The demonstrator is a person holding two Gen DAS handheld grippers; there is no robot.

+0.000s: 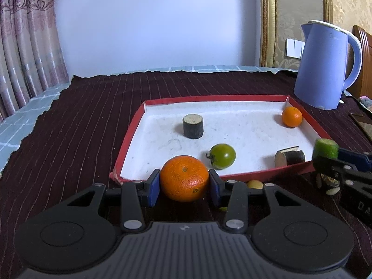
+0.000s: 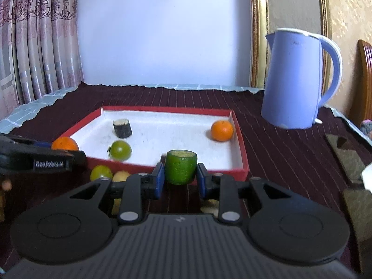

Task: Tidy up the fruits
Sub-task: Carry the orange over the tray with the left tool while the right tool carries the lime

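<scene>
My left gripper (image 1: 184, 183) is shut on a large orange (image 1: 184, 178), held just in front of the near left corner of the red tray (image 1: 130, 132). My right gripper (image 2: 181, 176) is shut on a green cut fruit piece (image 2: 181, 166), held at the tray's near edge (image 2: 241, 173); it also shows in the left wrist view (image 1: 325, 148). In the tray lie a small orange (image 1: 291, 116), a green tomato (image 1: 222, 156) and two dark cylinder pieces (image 1: 193, 126) (image 1: 289, 157).
A blue kettle (image 1: 325, 65) stands behind the tray's right side. A green fruit (image 2: 101, 173) and a yellow fruit (image 2: 121, 176) lie on the dark striped cloth in front of the tray. Curtains hang at the left.
</scene>
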